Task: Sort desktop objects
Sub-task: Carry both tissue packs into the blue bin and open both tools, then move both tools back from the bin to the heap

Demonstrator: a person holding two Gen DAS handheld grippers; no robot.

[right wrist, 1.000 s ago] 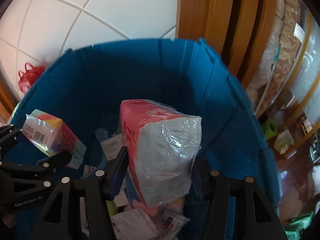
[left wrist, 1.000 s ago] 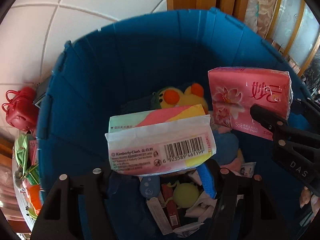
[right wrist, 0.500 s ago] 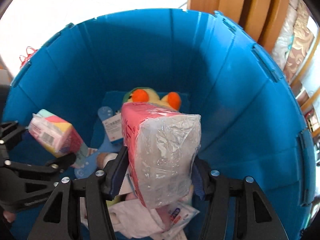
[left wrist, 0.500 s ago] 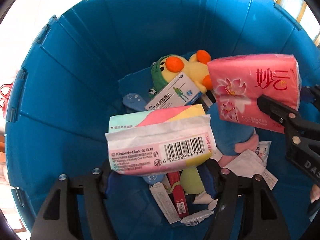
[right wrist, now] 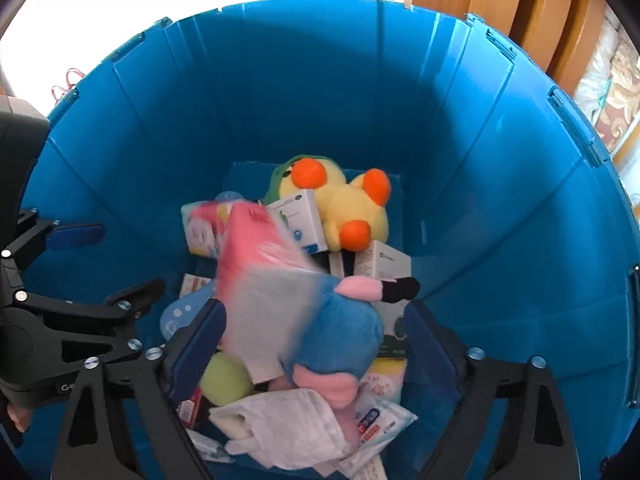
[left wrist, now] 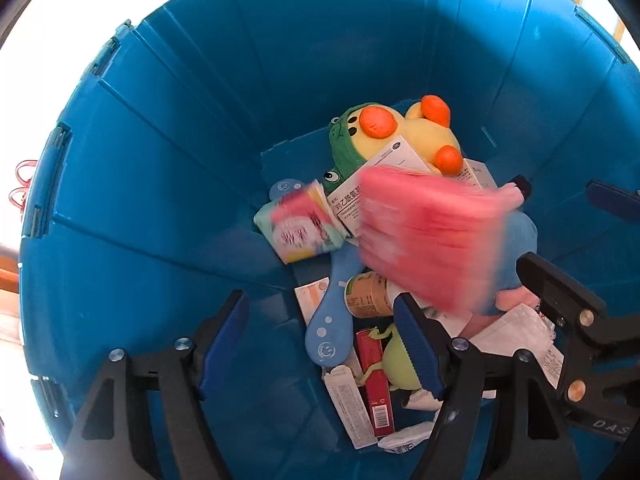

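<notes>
Blue plastic fills both views: a deep round blue plastic bin (left wrist: 168, 168) is seen from above, and both grippers are pointed down into it. A second ago a pastel tissue pack with a barcode was clamped between the fingers of the left gripper (left wrist: 320, 344), and a pink plastic-wrapped tissue pack was clamped in the right gripper (right wrist: 316, 344); now both packs have been let go. The left gripper's jaws are opening and nothing is seen between them; the pastel tissue pack (left wrist: 300, 228), blurred by motion, is seen lower in the bin, against a white medicine box (left wrist: 372, 184) and just beside a light blue plastic hand mirror (left wrist: 332, 328). The right gripper's jaws are opening as well, with its pads clear of the pink tissue pack (right wrist: 260, 280), which is shown smeared by motion above a blue and pink plush toy (right wrist: 340, 336); whether it has yet come to rest cannot be told. Compared with the earlier frames, the bin's rim has been pushed towards the edges of both views and more of the bottom is shown. A yellow plush duck with orange feet and a green hood (right wrist: 344, 204) is lying at the far side of the bottom, with white crumpled wrappers (right wrist: 288, 428) nearest the right gripper's camera.
</notes>
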